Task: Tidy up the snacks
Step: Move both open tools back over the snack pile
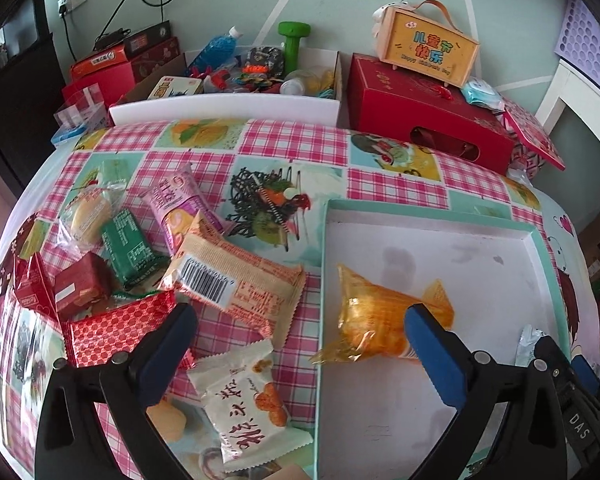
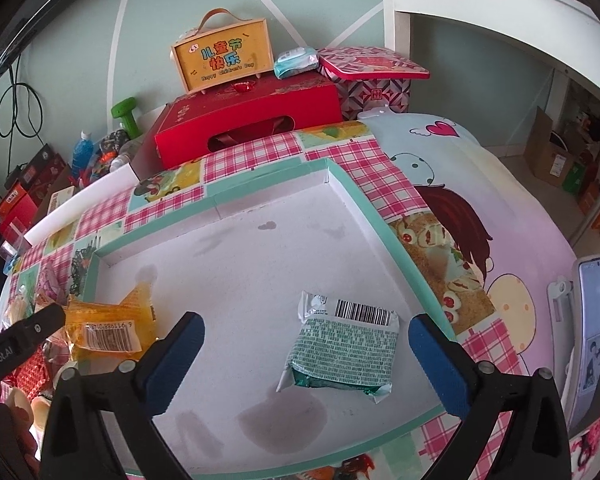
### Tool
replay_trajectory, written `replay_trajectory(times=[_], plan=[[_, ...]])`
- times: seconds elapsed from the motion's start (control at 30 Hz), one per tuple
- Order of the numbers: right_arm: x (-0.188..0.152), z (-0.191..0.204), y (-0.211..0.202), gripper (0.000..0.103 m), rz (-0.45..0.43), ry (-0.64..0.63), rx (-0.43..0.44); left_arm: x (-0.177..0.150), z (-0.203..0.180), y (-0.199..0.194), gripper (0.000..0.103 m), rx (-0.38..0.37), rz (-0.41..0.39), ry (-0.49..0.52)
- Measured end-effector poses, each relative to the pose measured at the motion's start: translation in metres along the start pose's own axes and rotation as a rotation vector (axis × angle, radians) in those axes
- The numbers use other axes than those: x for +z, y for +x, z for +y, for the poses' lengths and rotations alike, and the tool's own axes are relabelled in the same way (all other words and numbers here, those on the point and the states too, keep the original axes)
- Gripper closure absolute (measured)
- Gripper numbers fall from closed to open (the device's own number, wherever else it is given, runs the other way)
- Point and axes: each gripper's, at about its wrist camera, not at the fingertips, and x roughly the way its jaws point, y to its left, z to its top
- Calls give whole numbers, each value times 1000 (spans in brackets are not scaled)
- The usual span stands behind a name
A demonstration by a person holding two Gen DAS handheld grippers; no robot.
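— Snacks sit in two lots: a heap (image 1: 148, 264) at the left of the left wrist view on the checked tablecloth (image 1: 300, 140), and two packets inside the white tray (image 2: 260, 248) with the teal rim.

— Which two?

— An orange packet (image 1: 380, 320) at the tray's left side, and a green-and-white packet (image 2: 342, 346) with a barcode, lower centre in the right wrist view.

— Are the tools gripping anything?

— No. The left gripper (image 1: 300, 344) is spread wide; its right finger overlaps the orange packet in the picture, and a white packet with red lettering (image 1: 252, 404) lies between the fingers, unpinched. The right gripper (image 2: 306, 340) is spread wide too, the green-and-white packet lying flat between its blue pads (image 2: 436, 364), clear of both.

— And behind?

— A red box (image 2: 252, 120) with a yellow case (image 2: 222, 58) on top.
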Motion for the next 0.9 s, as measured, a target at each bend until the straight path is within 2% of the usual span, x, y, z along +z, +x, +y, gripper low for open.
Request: replay_trajectory(times=[0.13, 0.23, 0.5, 0.67, 0.9], plan=[[-2, -3, 2, 0, 21, 42, 17, -5, 14, -2, 0, 16, 15, -16], [-2, -3, 0, 0, 22, 51, 10, -7, 26, -2, 0, 65, 40, -15], [-6, 23, 0, 0, 66, -36, -57, -11, 71, -6, 0, 110, 115, -135], [-12, 59, -7, 0, 60, -122, -36, -12, 102, -13, 0, 142, 111, -180], [-28, 125, -19, 0, 53, -260, 64, -17, 155, -24, 0, 234, 91, -249]])
